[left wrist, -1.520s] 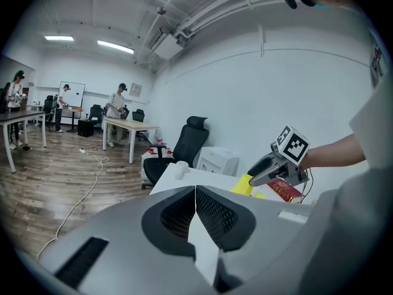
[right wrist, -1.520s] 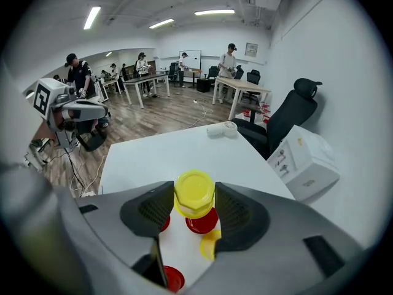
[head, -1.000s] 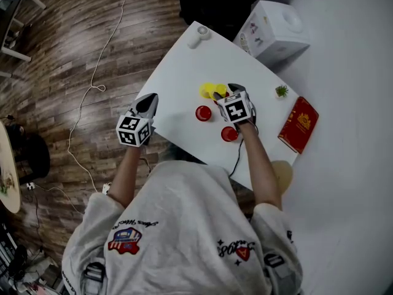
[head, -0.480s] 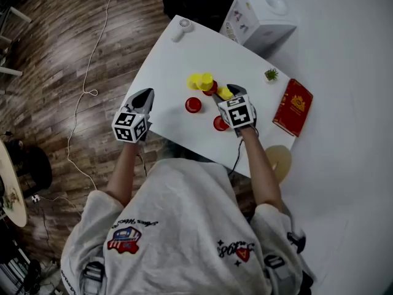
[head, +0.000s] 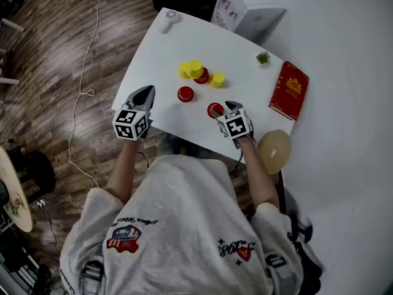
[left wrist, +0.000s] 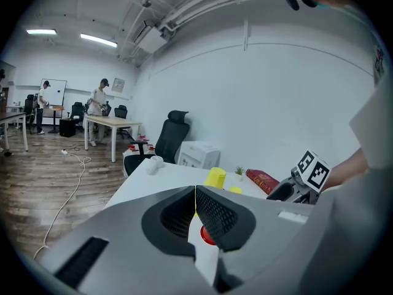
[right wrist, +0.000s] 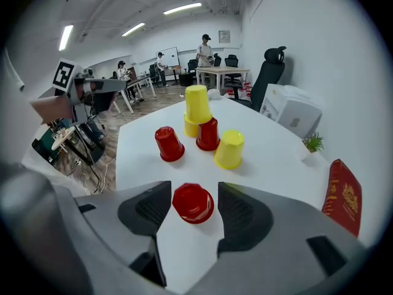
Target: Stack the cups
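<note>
Currently my right gripper (right wrist: pixel 194 195) has its jaws well apart and closing. They straddle an upturned red plastic cup (right wrist: pixel 192 203) that stands on the white table (right wrist: pixel 270 168) close to my edge. Neither pad touches the cup yet, and a sliver of gap shows on each side.

Beyond it stands a second upturned red cup (right wrist: pixel 168 144). Farther back a third red cup (right wrist: pixel 208 134) sits beside a lone yellow cup (right wrist: pixel 229 149). Behind those, a tall yellow cup (right wrist: pixel 196 103) is perched on another yellow one.

My left gripper (left wrist: pixel 195 195) is pinched closed on nothing, near the table's left corner.

My worry is the taper. The wall narrows upward and looks slick, so a hard squeeze could shoot the cup down out of the pads or dent it. If one pad lands first, it will likely skid the cup across the smooth top. A careless carry toward the cluster could topple the perched yellow cup.
</note>
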Tool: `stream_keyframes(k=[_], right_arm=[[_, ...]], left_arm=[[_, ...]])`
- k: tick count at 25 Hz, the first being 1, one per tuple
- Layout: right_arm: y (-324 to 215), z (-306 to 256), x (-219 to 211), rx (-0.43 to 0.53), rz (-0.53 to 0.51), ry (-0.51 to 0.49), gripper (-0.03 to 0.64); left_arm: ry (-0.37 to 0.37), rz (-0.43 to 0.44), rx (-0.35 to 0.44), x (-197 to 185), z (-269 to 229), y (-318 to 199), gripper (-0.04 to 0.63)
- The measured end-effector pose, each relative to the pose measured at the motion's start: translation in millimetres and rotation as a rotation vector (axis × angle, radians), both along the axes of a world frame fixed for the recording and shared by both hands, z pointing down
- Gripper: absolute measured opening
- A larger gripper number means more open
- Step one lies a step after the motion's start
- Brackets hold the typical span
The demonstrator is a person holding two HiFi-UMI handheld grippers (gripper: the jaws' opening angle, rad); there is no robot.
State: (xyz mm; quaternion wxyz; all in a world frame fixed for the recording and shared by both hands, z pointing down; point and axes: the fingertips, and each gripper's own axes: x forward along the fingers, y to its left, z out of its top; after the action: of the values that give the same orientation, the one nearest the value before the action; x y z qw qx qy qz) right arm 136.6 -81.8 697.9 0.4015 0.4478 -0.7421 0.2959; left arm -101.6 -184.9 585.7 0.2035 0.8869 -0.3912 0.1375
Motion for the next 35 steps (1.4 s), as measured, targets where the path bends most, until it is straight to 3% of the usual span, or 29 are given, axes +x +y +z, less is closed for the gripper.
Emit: stream_keyframes(k=[15,18,27,35], right_arm=[[10.6,9.3,-9.9,0.018,-0.072,0.050,0.211],[3.6,1.4,-3.4,0.037,-0.043,0.043,0.210],[-64.9,-76.7,25.2,0.184,0.037,-0.026,0.209],[-112.0,-86.7,18.5,0.177,-0.013,0.013,0.209]], left_arm=[[-0.022,-0.051,0.022,-17.1,-10.4,20.6,0.008],[-0.023,-0.064,0.026,-19.9,-9.9,23.3,0.008],[-0.007,-0.100,0.032,-27.8,-13.1,20.3,0.008],[-0.005,-0.138,0.031,-41.5,-13.5,11.1,0.008]])
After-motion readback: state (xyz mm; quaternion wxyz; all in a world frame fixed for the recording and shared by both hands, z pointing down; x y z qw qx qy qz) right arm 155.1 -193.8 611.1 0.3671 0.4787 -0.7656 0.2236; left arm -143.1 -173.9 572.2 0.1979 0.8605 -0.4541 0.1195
